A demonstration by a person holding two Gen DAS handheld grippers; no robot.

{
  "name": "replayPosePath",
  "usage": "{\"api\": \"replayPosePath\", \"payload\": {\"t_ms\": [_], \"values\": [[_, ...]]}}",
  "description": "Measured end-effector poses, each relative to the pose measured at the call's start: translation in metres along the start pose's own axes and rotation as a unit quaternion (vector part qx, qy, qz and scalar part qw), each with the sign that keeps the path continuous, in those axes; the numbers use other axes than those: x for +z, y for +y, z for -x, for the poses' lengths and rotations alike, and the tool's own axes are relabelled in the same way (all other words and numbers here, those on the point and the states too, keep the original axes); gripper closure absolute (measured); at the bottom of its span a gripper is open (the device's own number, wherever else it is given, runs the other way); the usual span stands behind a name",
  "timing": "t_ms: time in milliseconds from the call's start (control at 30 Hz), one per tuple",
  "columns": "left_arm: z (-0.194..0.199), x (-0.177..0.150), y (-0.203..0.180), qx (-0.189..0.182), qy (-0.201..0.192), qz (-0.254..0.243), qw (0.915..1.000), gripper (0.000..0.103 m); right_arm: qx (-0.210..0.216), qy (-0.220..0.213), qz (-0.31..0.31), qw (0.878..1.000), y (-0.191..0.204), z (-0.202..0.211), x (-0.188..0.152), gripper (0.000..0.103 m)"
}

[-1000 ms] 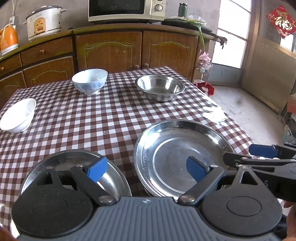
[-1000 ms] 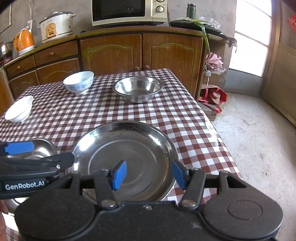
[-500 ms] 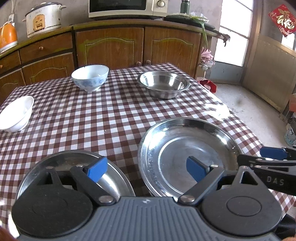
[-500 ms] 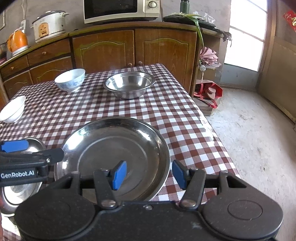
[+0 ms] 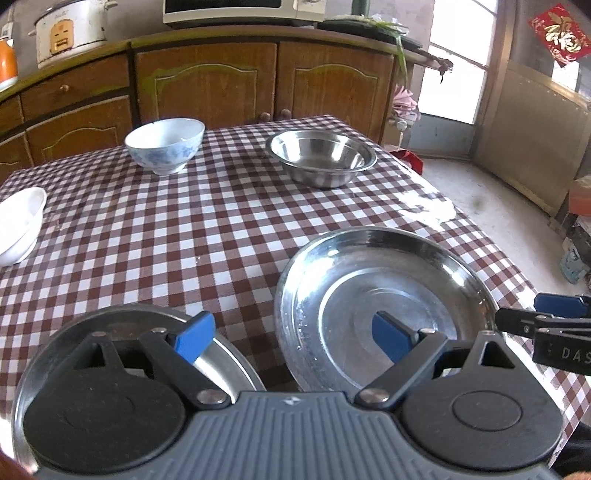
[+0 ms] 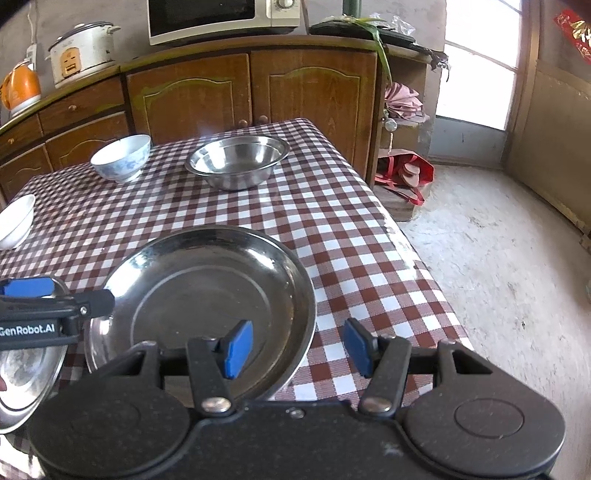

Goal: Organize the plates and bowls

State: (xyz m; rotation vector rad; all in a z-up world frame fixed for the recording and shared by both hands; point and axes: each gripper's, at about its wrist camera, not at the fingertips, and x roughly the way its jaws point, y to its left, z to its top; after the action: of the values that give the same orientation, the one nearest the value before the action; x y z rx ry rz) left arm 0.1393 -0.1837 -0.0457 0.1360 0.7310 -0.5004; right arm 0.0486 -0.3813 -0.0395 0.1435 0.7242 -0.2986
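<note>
A large steel plate [image 5: 384,291] [image 6: 199,295] lies at the table's near right. A smaller steel plate [image 5: 221,354] [image 6: 26,376] lies at the near left. A steel bowl [image 5: 323,157] [image 6: 238,160], a blue-patterned white bowl [image 5: 165,143] [image 6: 122,157] and a plain white bowl [image 5: 18,221] [image 6: 14,219] stand farther back. My left gripper [image 5: 293,336] is open above the gap between the two plates. My right gripper [image 6: 299,349] is open over the large plate's right rim. Both are empty.
The table has a red-checked cloth [image 5: 184,229]. Wooden cabinets [image 6: 258,88] behind hold a rice cooker [image 6: 83,50], a microwave [image 6: 221,16] and an orange kettle [image 6: 20,86]. A red bag [image 6: 406,173] sits on the concrete floor to the right.
Both grippers have moved a little forward and to the right over the near table. Both stay open and empty. The dishes have not moved.
</note>
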Motion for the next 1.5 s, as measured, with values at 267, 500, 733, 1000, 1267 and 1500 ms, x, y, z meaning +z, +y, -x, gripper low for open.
{"api": "replayPosePath", "payload": {"t_ms": [267, 500, 733, 1000, 1267, 1500], "values": [[-0.013, 0.002, 0.004, -0.014, 0.007, 0.001, 0.9999, 0.008, 0.000, 0.002, -0.009, 1.000, -0.007, -0.005, -0.002, 0.036], [-0.024, 0.006, 0.003, -0.013, 0.013, -0.003, 0.9998, 0.009, 0.000, 0.006, -0.015, 1.000, -0.013, -0.010, -0.003, 0.036], [-0.033, 0.006, -0.001, -0.014, 0.021, -0.013, 0.9996, 0.010, -0.003, 0.012, -0.019, 1.000, -0.017, -0.017, -0.002, 0.036], [-0.045, 0.005, -0.003, -0.027, 0.036, -0.017, 0.9989, 0.020, 0.009, 0.021, -0.032, 0.999, -0.022, -0.028, -0.002, 0.036], [-0.055, 0.003, -0.005, -0.030, 0.045, -0.020, 0.9983, 0.028, 0.016, 0.028, -0.039, 0.999, -0.023, -0.042, 0.001, 0.036], [-0.057, 0.005, -0.008, -0.032, 0.042, -0.021, 0.9984, 0.035, 0.023, 0.036, -0.042, 0.998, -0.022, -0.053, 0.001, 0.043]]}}
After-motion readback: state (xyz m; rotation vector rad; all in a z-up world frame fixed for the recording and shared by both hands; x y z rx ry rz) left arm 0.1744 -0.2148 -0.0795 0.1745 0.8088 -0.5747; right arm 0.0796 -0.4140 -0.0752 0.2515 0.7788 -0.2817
